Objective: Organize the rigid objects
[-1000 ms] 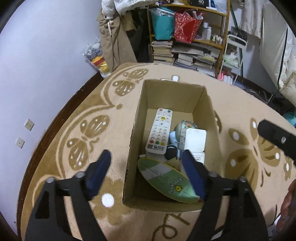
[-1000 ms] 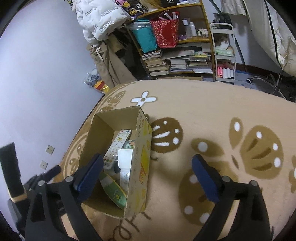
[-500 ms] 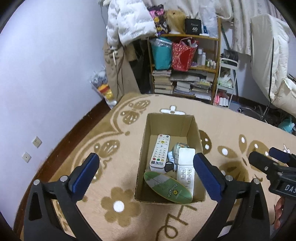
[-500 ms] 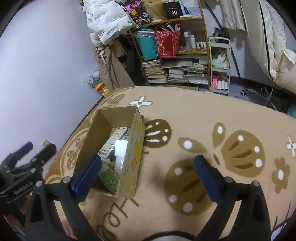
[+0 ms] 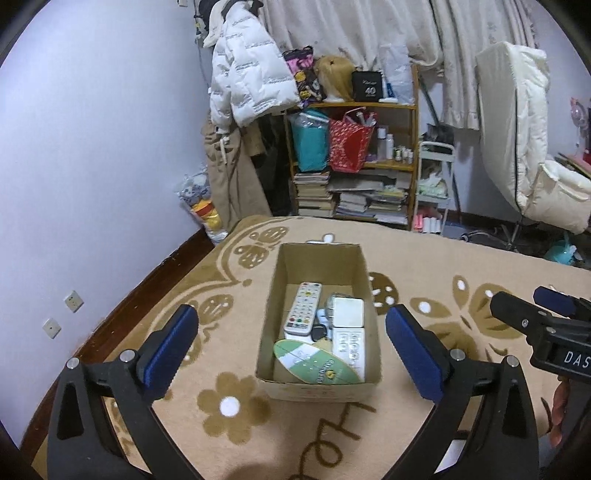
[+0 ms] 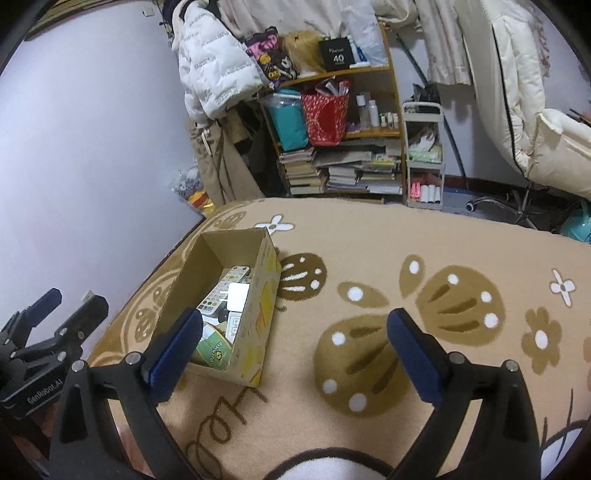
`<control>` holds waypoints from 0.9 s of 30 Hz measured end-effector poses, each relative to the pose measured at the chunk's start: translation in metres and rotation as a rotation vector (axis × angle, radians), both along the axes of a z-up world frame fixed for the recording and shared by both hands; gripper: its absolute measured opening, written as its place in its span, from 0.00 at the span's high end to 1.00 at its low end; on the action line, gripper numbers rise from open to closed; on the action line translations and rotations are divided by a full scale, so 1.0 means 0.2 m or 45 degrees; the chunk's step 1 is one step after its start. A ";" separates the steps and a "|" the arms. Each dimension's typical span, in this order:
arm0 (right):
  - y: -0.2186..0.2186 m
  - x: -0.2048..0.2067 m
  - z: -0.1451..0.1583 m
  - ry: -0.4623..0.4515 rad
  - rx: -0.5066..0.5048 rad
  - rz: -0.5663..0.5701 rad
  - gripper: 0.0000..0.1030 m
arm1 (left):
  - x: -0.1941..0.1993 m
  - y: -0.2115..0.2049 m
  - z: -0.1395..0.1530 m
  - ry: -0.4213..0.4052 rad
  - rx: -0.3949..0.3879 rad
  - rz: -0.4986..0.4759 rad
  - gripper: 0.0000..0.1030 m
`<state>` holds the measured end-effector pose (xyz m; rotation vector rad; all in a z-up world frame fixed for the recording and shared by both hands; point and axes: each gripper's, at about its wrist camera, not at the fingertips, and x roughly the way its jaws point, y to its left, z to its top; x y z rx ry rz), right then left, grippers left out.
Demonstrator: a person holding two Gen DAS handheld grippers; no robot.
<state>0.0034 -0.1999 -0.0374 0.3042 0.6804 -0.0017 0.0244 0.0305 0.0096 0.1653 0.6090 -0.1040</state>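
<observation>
Sorting is judged nearly done: remote control (image 5: 303,313), white chargers (image 5: 347,313) and green oval case (image 5: 317,362) are seen inside the cardboard box (image 5: 275,384); left gripper (image 5: 291,349) and right gripper (image 6: 295,354) are spread wide, empty; nothing loose is seen on the carpet (image 6: 369,240).

A tan flowered rug (image 5: 424,266) covers the dark wood floor (image 5: 147,291) up to a pale lilac wall (image 5: 92,147). Beyond the rug's far edge a crammed shelf (image 5: 354,162) stands, white coat (image 5: 247,81) beside, curtain (image 5: 369,33) above
</observation>
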 end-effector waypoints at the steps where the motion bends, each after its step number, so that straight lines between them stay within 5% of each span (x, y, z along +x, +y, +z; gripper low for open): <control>1: 0.00 -0.04 0.00 -0.027 0.000 -0.014 0.00 | -0.01 0.00 -0.01 -0.002 -0.007 -0.011 0.02; 12: -0.04 -0.19 -0.01 -0.077 -0.090 -0.089 0.00 | -0.08 -0.01 -0.13 0.037 -0.011 -0.024 0.02; 27: -0.11 -0.21 -0.03 -0.082 -0.002 -0.148 0.00 | -0.08 0.03 -0.20 0.061 -0.007 0.021 0.02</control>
